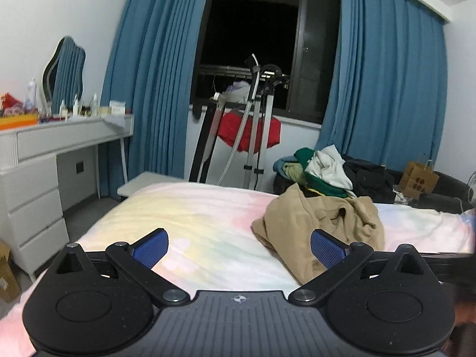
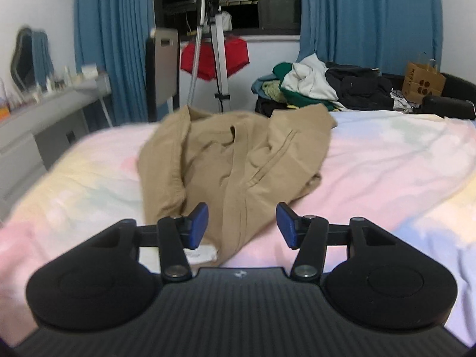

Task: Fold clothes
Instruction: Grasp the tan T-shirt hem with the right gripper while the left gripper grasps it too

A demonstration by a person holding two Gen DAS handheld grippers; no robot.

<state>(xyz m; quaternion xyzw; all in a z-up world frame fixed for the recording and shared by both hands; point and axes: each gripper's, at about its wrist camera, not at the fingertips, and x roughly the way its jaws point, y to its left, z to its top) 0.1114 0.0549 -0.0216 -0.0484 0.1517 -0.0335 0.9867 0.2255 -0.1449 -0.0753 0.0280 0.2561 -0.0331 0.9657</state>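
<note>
A crumpled tan garment (image 1: 321,223) lies in a heap on the pastel bedsheet (image 1: 190,217). My left gripper (image 1: 239,247) is open above the sheet, the heap lying just past its right blue pad (image 1: 327,248). In the right wrist view the same tan garment (image 2: 238,154) fills the middle of the bed. My right gripper (image 2: 242,224) stands open over its near edge, a strip of the cloth running between the two blue pads without either touching it. A white label shows by the left pad (image 2: 198,223).
A pile of mixed clothes (image 1: 330,172) sits at the bed's far side with a brown paper bag (image 1: 418,178). A white dresser (image 1: 38,160) with bottles stands left. A metal stand (image 1: 255,136) and red cloth are under the window, between blue curtains.
</note>
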